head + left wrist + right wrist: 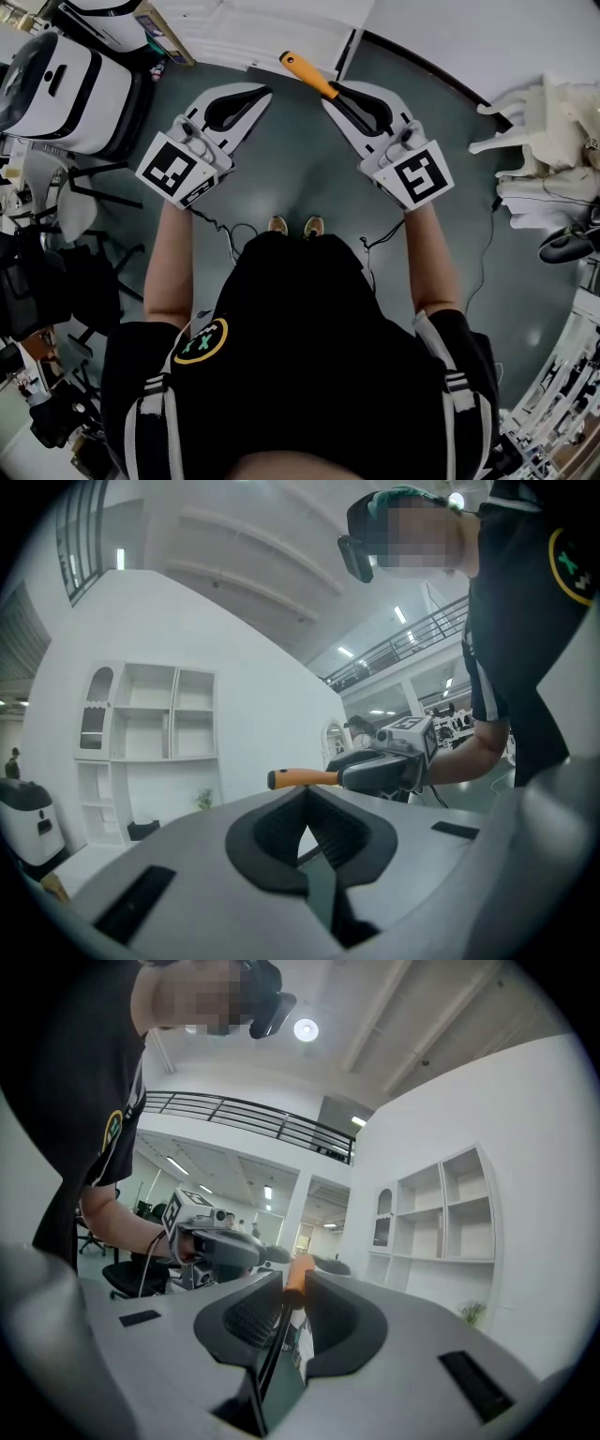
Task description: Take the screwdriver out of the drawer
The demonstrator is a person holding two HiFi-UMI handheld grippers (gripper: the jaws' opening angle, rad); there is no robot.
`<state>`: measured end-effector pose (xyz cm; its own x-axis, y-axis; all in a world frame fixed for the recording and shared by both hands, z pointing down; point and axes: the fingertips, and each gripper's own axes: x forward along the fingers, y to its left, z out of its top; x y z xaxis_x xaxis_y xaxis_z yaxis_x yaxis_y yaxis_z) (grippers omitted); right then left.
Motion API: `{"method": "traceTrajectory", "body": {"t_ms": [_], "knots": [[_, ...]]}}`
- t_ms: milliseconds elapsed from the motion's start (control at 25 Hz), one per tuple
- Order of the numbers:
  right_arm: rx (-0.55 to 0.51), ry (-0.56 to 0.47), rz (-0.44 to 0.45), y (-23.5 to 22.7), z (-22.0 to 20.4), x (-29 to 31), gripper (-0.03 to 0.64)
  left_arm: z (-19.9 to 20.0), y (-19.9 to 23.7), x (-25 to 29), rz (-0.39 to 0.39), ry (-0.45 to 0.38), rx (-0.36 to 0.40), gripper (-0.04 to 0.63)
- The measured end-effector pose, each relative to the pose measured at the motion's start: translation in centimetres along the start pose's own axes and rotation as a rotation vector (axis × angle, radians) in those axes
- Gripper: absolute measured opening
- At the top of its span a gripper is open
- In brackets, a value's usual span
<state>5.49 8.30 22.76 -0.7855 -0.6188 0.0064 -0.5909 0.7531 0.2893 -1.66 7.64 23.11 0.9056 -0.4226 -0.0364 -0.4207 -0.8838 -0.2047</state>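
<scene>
The screwdriver's orange handle [307,73] sticks out past the tips of my right gripper [330,91], which is shut on its dark shaft. In the right gripper view the shaft runs between the jaws and the orange handle [297,1279] pokes out at the tips of the right gripper [292,1286]. My left gripper [265,92] is held level beside it, shut with nothing in it. In the left gripper view the left gripper [306,792] has its tips together, and beyond them are the screwdriver [302,778] and the right gripper [380,766]. No drawer interior is visible.
A white cabinet unit [281,28] stands just ahead of both grippers. A white machine [56,80] and dark chairs [89,183] are at the left, white furniture [548,122] at the right. A white shelf unit [141,724] stands by the wall. Grey floor [300,178] lies below.
</scene>
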Motion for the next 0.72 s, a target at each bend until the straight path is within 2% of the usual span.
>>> {"method": "traceTrajectory", "body": {"t_ms": [200,720], "knots": [[0.011,-0.045,-0.008,1.1,1.3,0.5,0.098,0.1,-0.2,-0.8,-0.005,-0.005,0.005,0.017],[-0.005,-0.028,-0.015,1.5,1.2,0.4,0.098,0.4,-0.3,-1.3,-0.006,-0.004,0.008,0.017]]}}
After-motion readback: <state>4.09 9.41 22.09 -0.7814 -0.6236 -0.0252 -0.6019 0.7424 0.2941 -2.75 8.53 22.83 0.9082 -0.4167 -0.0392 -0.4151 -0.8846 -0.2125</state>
